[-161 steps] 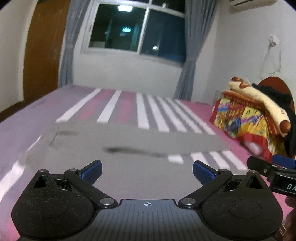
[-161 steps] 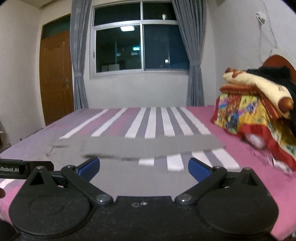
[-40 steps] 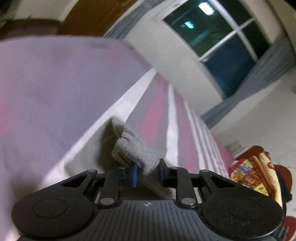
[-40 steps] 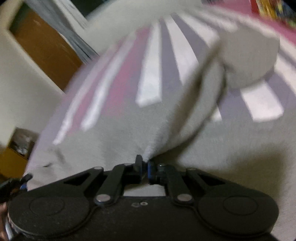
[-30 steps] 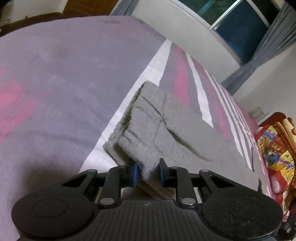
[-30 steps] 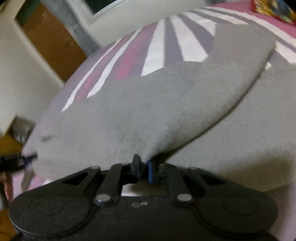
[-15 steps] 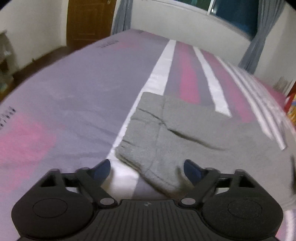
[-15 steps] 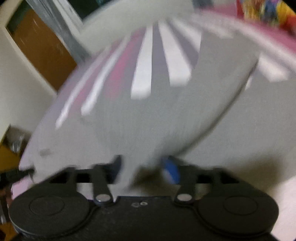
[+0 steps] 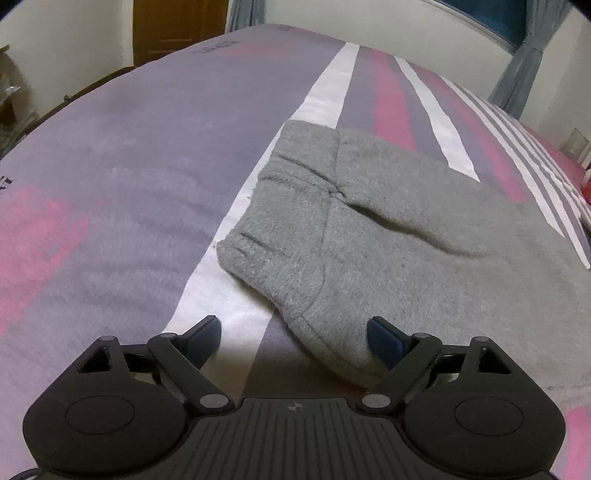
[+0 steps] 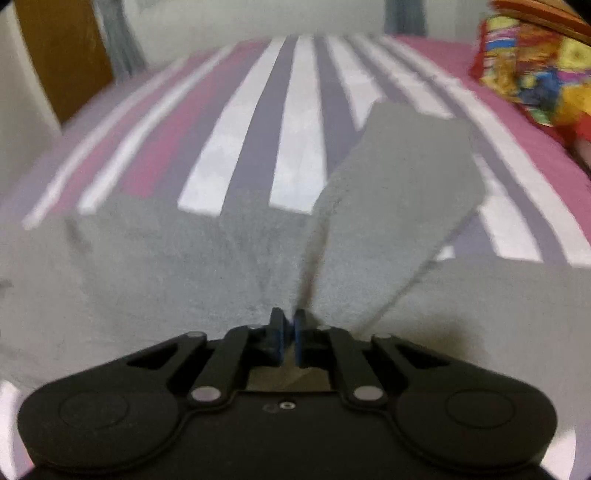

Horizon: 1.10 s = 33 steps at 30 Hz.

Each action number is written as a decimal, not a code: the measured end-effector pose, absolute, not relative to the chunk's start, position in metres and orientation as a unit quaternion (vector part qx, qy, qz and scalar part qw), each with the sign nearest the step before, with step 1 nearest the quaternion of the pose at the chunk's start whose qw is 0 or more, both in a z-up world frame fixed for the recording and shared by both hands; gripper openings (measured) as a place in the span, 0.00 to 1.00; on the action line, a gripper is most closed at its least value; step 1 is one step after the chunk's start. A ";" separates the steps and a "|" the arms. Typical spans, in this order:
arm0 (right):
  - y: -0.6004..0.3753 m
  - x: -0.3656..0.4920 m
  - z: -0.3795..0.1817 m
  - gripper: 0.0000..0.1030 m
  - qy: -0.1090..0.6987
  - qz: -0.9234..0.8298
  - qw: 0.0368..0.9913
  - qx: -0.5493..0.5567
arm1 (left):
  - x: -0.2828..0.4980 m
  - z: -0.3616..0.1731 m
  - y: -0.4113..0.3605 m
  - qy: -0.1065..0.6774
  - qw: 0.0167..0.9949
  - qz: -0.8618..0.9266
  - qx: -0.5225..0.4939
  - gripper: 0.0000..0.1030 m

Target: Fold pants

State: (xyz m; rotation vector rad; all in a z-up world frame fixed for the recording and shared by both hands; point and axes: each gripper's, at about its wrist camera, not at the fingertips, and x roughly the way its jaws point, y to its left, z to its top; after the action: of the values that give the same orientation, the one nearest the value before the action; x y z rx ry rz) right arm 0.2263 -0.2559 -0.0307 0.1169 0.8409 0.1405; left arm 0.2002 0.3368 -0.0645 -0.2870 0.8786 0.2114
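Note:
The grey fleece pants (image 9: 388,229) lie folded on the striped bed. Their waistband end, with its doubled edge, faces my left gripper. My left gripper (image 9: 293,334) is open and empty, with a corner of the pants lying between its fingers. In the right wrist view the pants (image 10: 184,251) spread across the bed. My right gripper (image 10: 288,332) is shut on a pinch of grey cloth. A leg flap (image 10: 399,192) rises from the pinch and stretches away to the right.
The bed sheet (image 9: 129,166) has purple, pink and white stripes. A heap of colourful bedding (image 10: 535,66) sits at the far right of the bed. A brown door (image 9: 177,26) and grey curtains (image 9: 517,81) stand beyond the bed.
My left gripper let go of the waistband and stays open, backed off slightly. My right gripper opened half a second ago and has shut again on the cloth.

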 end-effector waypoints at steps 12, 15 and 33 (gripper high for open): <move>-0.303 0.218 -0.030 0.52 0.388 0.059 0.916 0.079 | 0.197 -0.073 0.333 0.416 0.893 0.096 -0.140 0.85; -0.291 0.244 -0.041 0.51 0.415 0.046 0.909 0.010 | 0.206 -0.102 0.327 0.414 0.895 0.095 -0.139 0.85; -0.299 0.207 -0.025 0.44 0.371 0.063 0.924 -0.065 | 0.212 -0.122 0.316 0.415 0.894 0.091 -0.142 0.87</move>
State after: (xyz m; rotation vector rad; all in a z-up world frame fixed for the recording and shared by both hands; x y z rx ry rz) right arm 0.2066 -0.2995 -0.0255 -0.1331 0.7620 0.1299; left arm 0.2120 0.3162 -0.1215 -0.2947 0.8608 0.1881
